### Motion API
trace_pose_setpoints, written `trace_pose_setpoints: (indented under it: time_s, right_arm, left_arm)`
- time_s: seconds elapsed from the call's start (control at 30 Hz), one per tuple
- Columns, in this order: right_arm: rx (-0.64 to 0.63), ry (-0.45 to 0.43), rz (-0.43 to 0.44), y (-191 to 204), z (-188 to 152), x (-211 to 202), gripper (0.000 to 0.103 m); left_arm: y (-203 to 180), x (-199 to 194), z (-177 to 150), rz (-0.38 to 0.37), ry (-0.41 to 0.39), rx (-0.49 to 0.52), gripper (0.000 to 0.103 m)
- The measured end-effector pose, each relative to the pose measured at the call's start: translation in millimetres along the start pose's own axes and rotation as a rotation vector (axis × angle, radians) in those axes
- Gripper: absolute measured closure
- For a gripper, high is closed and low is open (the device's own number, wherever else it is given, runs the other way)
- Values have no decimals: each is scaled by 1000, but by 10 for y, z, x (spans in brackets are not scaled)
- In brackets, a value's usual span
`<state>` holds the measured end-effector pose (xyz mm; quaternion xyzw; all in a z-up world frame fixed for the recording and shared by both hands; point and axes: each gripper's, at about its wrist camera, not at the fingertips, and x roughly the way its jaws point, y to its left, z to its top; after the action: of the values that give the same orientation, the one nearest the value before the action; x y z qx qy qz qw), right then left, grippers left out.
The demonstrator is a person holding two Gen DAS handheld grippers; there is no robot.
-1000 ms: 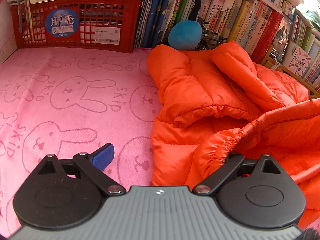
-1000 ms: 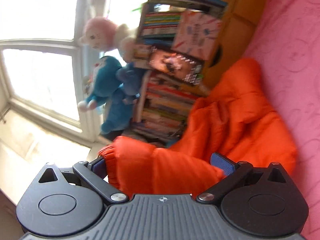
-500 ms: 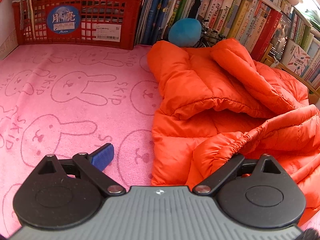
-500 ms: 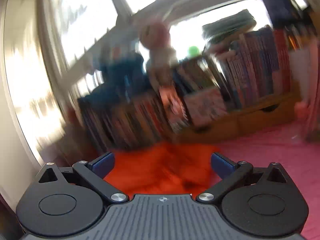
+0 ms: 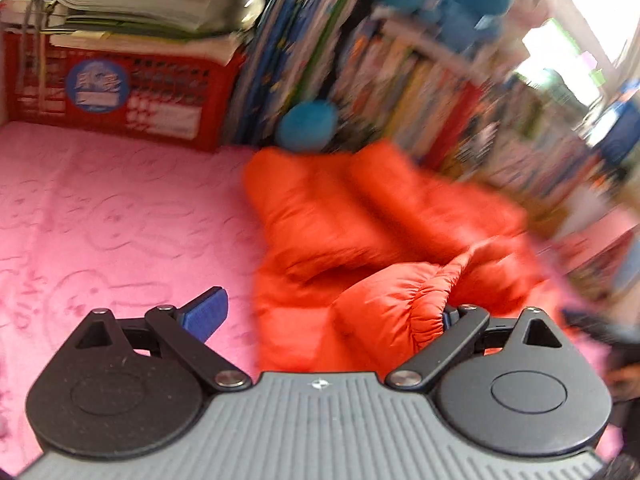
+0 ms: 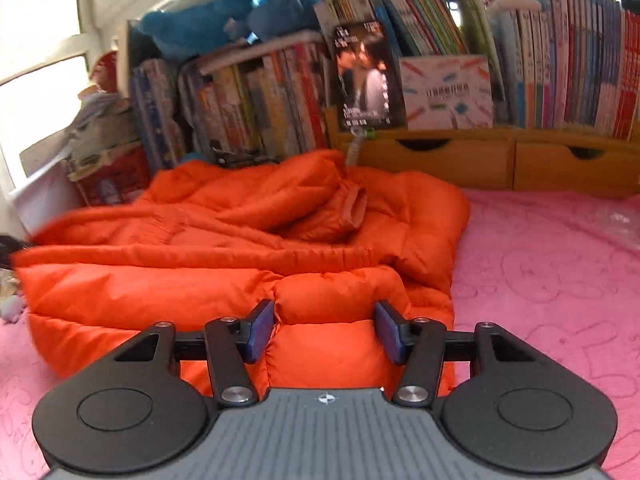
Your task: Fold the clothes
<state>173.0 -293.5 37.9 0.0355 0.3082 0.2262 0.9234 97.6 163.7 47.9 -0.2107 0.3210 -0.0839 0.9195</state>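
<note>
Pink rabbit-print blanket (image 6: 560, 280) covers the surface I'm working on, bookshelves (image 6: 520, 60) behind. On it the orange puffer jacket (image 6: 240, 240) lies crumpled, its long axis running left to right across my right view. My right gripper (image 6: 326, 330) sits at its near hem, jaws closing with a puffed fold between the pads. My left gripper (image 5: 328, 312) stands wide, a cuff bunched against its right pad, so I judge the right nearer a hold.

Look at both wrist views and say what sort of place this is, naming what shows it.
Probably a home bedroom or study corner: packed rows of books, blue plush toys on top of them, and an orange puffer jacket spread over a pink bunny-print blanket.
</note>
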Motion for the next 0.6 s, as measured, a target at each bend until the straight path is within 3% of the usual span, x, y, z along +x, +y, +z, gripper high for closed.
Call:
trace_pose_setpoints:
  time_s: [0.1, 0.23, 0.37, 0.47, 0.6]
  right_arm:
    - [24, 10, -17, 32, -82, 107, 45]
    - [45, 21, -50, 69, -132, 198, 43]
    - [62, 24, -100, 82, -154, 251, 42]
    - [85, 23, -141, 64, -176, 276, 42]
    - [100, 8, -151, 46, -195, 255, 41]
  left_arm:
    - [111, -67, 45, -147, -7, -123, 5]
    - [152, 24, 59, -187, 17, -190, 5]
    - [221, 68, 66, -317, 43, -246, 5]
    - [209, -73, 77, -384, 4, -188, 5]
    - [139, -294, 49, -370, -74, -46, 0]
